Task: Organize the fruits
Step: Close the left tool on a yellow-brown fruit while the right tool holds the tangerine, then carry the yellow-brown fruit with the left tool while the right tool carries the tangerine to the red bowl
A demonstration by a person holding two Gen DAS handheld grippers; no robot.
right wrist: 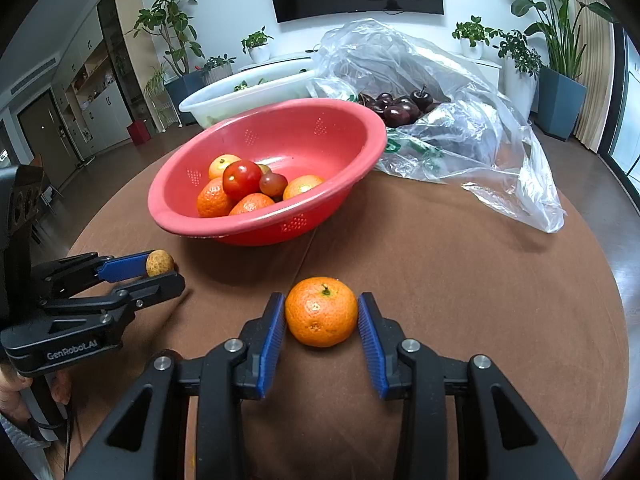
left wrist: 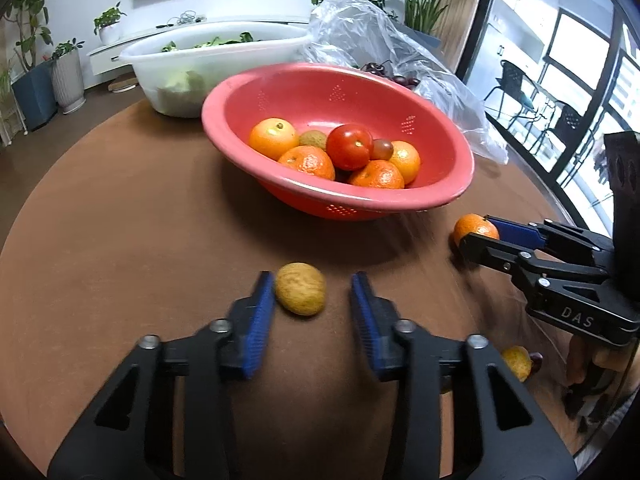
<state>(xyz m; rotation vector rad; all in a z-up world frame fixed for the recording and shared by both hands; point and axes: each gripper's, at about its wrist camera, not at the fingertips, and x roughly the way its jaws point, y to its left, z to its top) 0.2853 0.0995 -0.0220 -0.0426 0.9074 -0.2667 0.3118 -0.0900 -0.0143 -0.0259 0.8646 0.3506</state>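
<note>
Where the round brown table (right wrist: 500,280) fills both views, the holdings run as follows.

Table: carries every item listed below.

Clear plastic bag (right wrist: 460,120): crumpled, at the far right of the table, with dark red cherries (right wrist: 396,110) lying in its open mouth.

White plastic tub (left wrist: 208,64): behind the colander, holding leafy greens.

Red colander (right wrist: 280,168): middle of the table, tilted in the left wrist view. Contents: four mandarins (left wrist: 307,163), one large red tomato (left wrist: 349,147), one small dark tomato (left wrist: 383,149) and a brownish fruit (left wrist: 313,139) half hidden behind them.

Right gripper (right wrist: 321,320): low over the table, near side of the colander, its blue pads on either side of a loose mandarin (right wrist: 321,312). The pads look to touch its flanks, so the gripper is grasping the mandarin, which sits on the table.

Left gripper (left wrist: 313,292): left of the right gripper, jaws parted. A small tan rough-skinned fruit (left wrist: 301,289) lies on the table between the pads, touching or just beside the left pad (left wrist: 260,312) and clear of the right one; not clenched on it.

Small yellow fruit (left wrist: 516,362): on the table under the right gripper's body, partly hidden, with something dark beside it that is too small to tell.
</note>
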